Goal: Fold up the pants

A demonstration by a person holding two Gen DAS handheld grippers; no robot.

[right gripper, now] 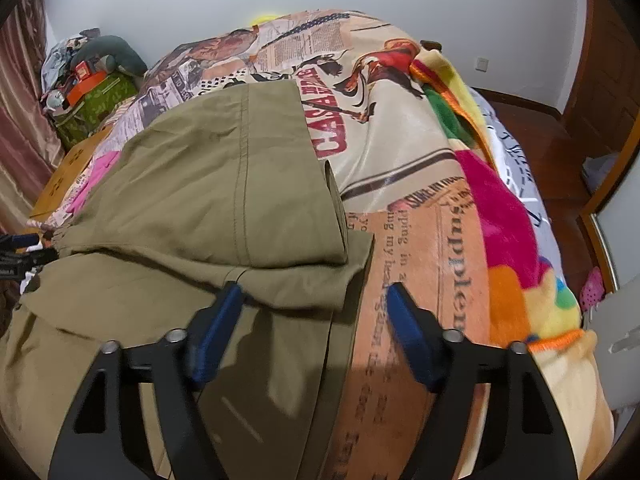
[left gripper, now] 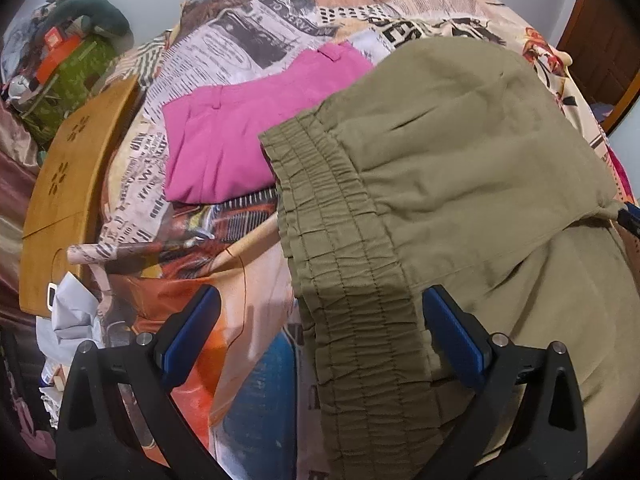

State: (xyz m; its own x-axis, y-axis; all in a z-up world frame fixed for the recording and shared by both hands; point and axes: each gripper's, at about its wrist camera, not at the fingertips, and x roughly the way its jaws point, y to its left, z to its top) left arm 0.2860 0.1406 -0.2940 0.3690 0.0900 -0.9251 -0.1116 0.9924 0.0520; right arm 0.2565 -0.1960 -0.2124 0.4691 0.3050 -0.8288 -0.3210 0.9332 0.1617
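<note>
Olive green pants (left gripper: 460,168) lie on the bed, folded over themselves, with the gathered elastic waistband (left gripper: 352,280) running between my left gripper's fingers. My left gripper (left gripper: 320,304) is open, its blue pads on either side of the waistband. In the right wrist view the pants (right gripper: 224,184) show their hem edge doubled over. My right gripper (right gripper: 316,300) is open over the pants' lower right edge, its left pad above the fabric, its right pad above the bedspread. The right gripper's tip peeks in at the left wrist view's right edge (left gripper: 630,218).
Folded pink pants (left gripper: 240,136) lie behind the olive ones. A newspaper-print bedspread (right gripper: 420,208) covers the bed, with a bright fleece blanket (right gripper: 508,216) at its right. A wooden lap table (left gripper: 68,184) and cluttered boxes (left gripper: 72,68) stand at left. Wooden door at right.
</note>
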